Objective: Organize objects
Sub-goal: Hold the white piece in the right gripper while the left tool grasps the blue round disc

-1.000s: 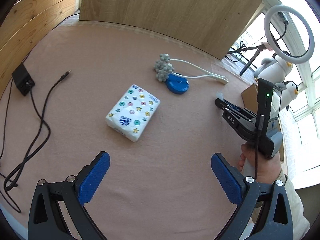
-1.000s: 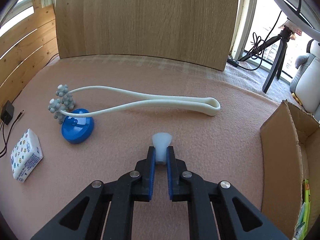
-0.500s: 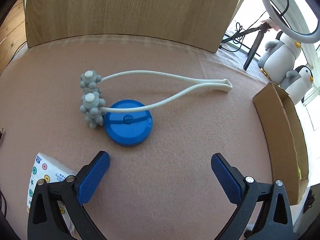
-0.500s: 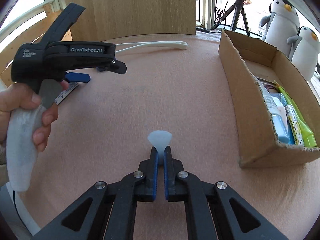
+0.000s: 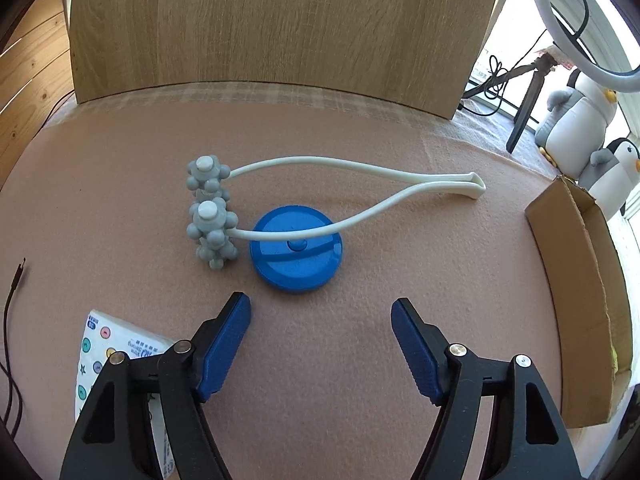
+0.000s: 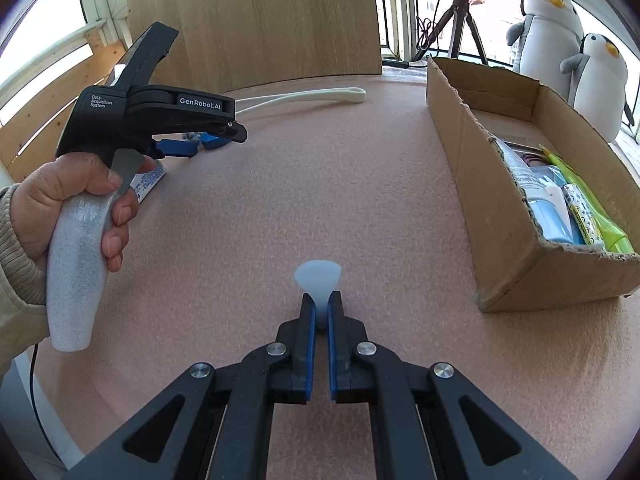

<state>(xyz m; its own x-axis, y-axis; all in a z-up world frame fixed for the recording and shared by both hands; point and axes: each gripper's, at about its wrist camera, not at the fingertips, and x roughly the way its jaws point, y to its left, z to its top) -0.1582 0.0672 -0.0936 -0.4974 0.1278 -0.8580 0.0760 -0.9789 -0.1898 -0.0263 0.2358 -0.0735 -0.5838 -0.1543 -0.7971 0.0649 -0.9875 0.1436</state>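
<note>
My left gripper [image 5: 320, 312] is open and empty, just in front of a blue round disc [image 5: 296, 249]. A white massager [image 5: 340, 176] with grey knobbed balls [image 5: 210, 210] lies across and behind the disc. A patterned tissue pack [image 5: 116, 364] lies under the left finger. My right gripper [image 6: 321, 304] is shut on a small translucent white piece [image 6: 318, 280] above the pink tabletop, left of the open cardboard box [image 6: 512, 216]. The left gripper also shows in the right wrist view [image 6: 180, 146].
The box [image 5: 580, 280] holds several tubes and packets [image 6: 560, 208]. A wooden board [image 5: 280, 28] stands behind the table. A black cable [image 5: 12, 320] lies at the left edge. Penguin plush toys [image 6: 560, 32] and a ring-light tripod [image 5: 532, 80] stand beyond the table.
My left gripper swung from the tissue pack toward the blue disc and massager, and its jaws narrowed somewhat. My right gripper, still holding the white piece, turned right toward the box.
</note>
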